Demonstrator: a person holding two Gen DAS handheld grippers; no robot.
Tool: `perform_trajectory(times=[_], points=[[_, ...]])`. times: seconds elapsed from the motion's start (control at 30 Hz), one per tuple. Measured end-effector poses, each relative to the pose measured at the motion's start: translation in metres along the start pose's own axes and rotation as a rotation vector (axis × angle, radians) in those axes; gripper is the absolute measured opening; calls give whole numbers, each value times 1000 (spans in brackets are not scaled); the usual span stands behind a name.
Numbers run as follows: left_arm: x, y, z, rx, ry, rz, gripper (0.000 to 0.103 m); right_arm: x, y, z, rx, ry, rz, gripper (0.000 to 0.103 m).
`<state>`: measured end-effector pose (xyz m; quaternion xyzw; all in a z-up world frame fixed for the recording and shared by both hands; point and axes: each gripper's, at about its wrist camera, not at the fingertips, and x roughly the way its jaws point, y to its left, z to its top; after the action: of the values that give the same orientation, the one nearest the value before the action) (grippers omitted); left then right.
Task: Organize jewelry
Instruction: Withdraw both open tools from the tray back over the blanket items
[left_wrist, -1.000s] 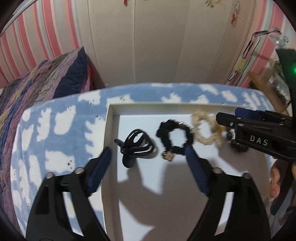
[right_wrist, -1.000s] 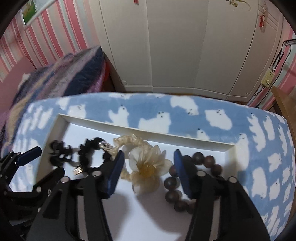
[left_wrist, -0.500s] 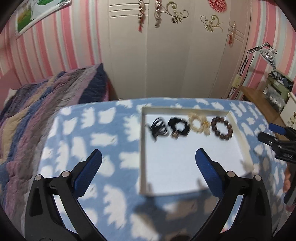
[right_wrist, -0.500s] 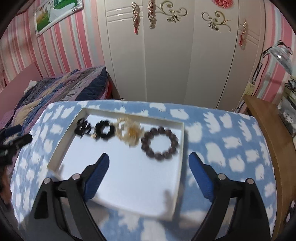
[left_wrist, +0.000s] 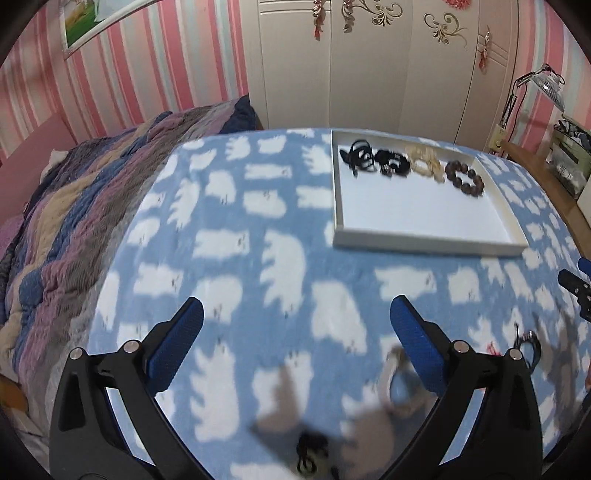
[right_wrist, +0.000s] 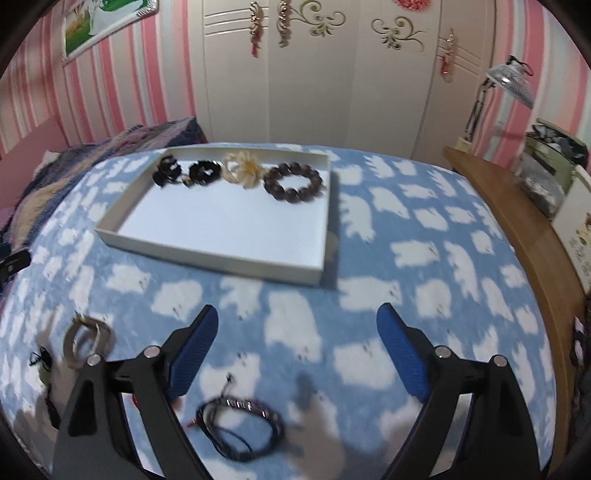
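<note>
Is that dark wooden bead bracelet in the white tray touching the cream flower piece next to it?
Cannot tell. In the right wrist view the bead bracelet and the flower piece sit edge to edge in the tray; blur hides any gap.

no text, label or number is readable in either view.

One white tray (right_wrist: 207, 254). Four pieces lie in it: one black hair claw (right_wrist: 166, 171), one black scrunchie (right_wrist: 204, 172), one cream flower scrunchie (right_wrist: 245, 170), one brown bead bracelet (right_wrist: 293, 181). On the blanket (right_wrist: 424, 266): one silver bangle (right_wrist: 85, 338), one black cord bracelet (right_wrist: 240, 426) (a further small dark item at the left edge is too blurred to count).
</note>
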<state>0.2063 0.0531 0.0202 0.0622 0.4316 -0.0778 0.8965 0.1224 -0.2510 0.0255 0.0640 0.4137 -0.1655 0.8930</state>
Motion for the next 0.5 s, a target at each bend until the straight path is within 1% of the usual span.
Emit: perform_trajectory(times=[0.13,0.17,0.2,0.37,0.5], points=[[-3,-2,-19,-24,32,-30,100,-2,6,-17,30,28,-5,89],[-3,-3,-22,-26,38,-36,100,-1,7,-21,39,41,-6,95],[-3,-5,-25,-27,41,-42,100,-1,9,-26,49,50,-1,97],[-4,-10,-40,-13,44,-43,100,-3,18,-47,86,66,31,97],[-1,-10,-47,-16,64,-57,100,-4,25,-62,104,64,22,97]])
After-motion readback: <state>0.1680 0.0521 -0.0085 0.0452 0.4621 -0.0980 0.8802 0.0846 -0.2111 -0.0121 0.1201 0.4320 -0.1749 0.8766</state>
